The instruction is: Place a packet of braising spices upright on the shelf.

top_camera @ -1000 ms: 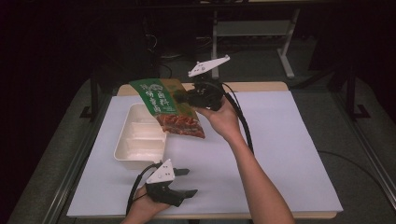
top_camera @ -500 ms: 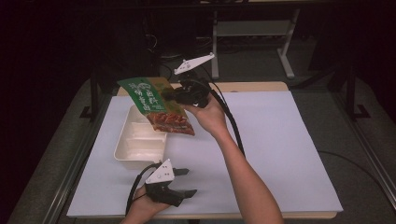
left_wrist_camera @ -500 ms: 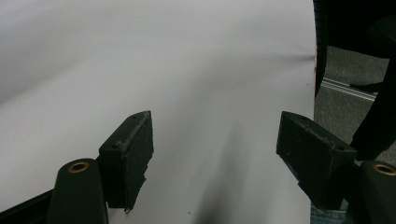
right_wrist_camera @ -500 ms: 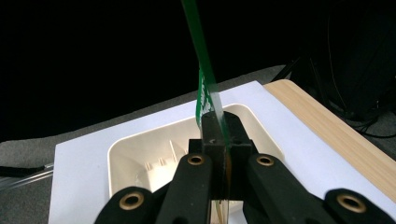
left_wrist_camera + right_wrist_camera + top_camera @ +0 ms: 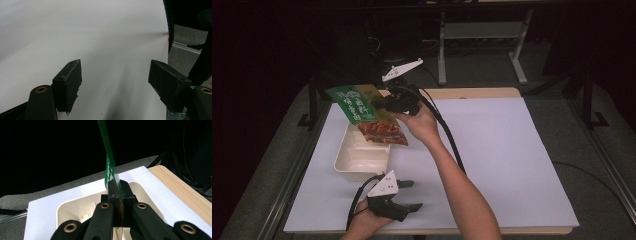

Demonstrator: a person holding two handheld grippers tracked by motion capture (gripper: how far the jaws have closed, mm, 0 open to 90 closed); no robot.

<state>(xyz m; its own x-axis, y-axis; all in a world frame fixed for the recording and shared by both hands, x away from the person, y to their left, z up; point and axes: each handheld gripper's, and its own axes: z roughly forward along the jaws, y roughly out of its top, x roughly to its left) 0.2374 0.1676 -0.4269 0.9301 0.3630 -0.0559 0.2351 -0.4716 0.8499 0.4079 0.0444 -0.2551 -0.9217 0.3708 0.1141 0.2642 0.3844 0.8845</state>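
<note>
The right gripper [image 5: 384,102] was clamped on a green snack packet [image 5: 362,107], its two black jaws pressed together on the packet's edge. In the right gripper view [image 5: 117,195] the packet [image 5: 110,167] stood edge-on, a thin green strip rising from between the closed jaws. The packet hung in the air above the far end of a cream compartment tray [image 5: 357,157], tilted, with its green printed half uppermost and its clear lower half, showing reddish-brown food, dipping towards the tray. Whether the packet's lower corner touched the tray could not be told. In the right gripper view the tray [image 5: 75,212] lay directly beneath the jaws, its moulded dividers faintly visible inside.

The tray sat on a white sheet [image 5: 512,160] that covered most of the wooden table [image 5: 482,93], whose bare edge showed beyond the tray's far side. The person's right hand [image 5: 422,122] held the gripper just to the right of the tray's far end, with the black cable trailing back along the forearm.

The left gripper [image 5: 409,195] rested low, on the near side of the tray and just beside its near rim, held by the left hand [image 5: 362,225]. Its jaws stood wide apart, holding nothing; in the left gripper view [image 5: 115,82] bare white sheet lay between them.
</note>
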